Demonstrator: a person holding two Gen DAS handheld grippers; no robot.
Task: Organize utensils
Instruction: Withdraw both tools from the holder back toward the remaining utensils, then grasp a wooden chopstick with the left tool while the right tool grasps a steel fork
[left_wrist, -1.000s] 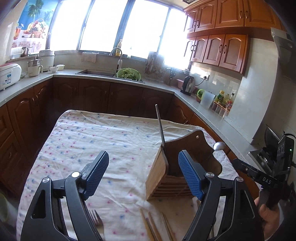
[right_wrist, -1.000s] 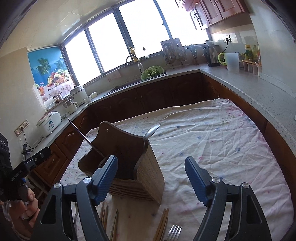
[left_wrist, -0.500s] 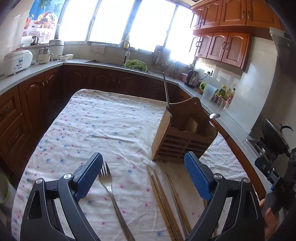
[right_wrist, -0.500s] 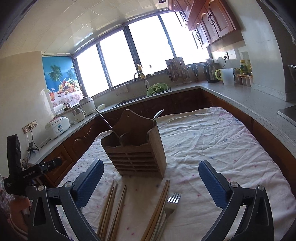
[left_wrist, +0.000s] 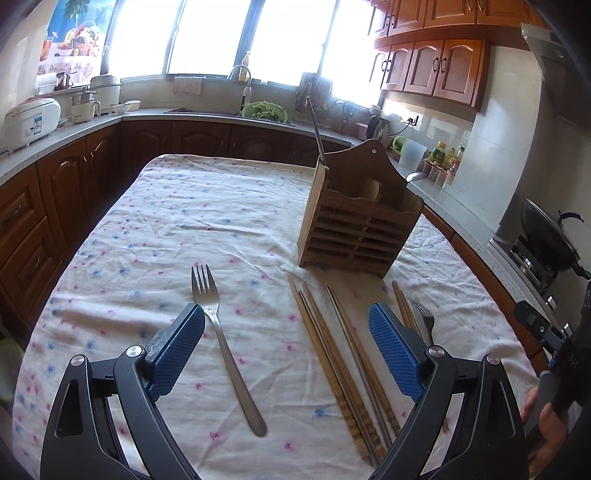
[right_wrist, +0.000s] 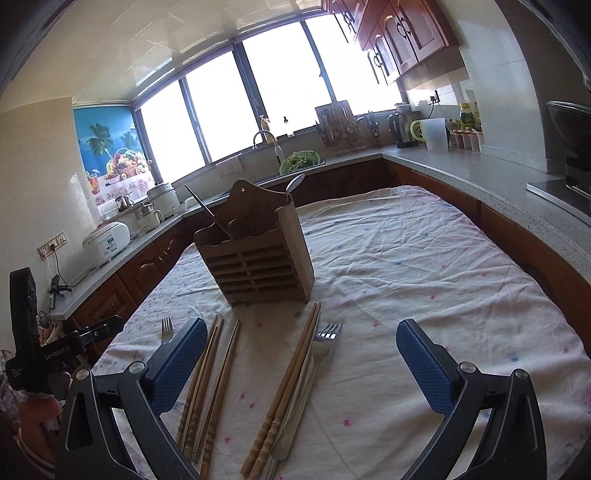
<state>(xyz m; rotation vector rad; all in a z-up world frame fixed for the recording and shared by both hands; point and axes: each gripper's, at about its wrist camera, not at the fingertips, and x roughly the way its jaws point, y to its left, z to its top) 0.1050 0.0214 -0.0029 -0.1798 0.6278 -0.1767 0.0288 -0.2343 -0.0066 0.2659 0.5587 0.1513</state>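
Utensils lay loose on table (left_wrist: 177, 206), both tongs empty and spread wide; left tongs (left_wrist: 286, 349) should drop squarely over fork (left_wrist: 221, 339) handle at 6 o'clock of holder (left_wrist: 360, 232).

Home kitchen, wooden cabinets (left_wrist: 428, 66), sink (left_wrist: 207, 110) under windows, rice cooker (left_wrist: 31, 120), wok (left_wrist: 546, 236) on stove

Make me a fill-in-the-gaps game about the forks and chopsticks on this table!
1. The wooden holder stands on the ____.
2. The number of forks lying on the cloth is ____.
3. Both tongs, left and right, are ____.
4. The chopsticks lie ____ the holder.

Missing words: cloth; two; open; outside
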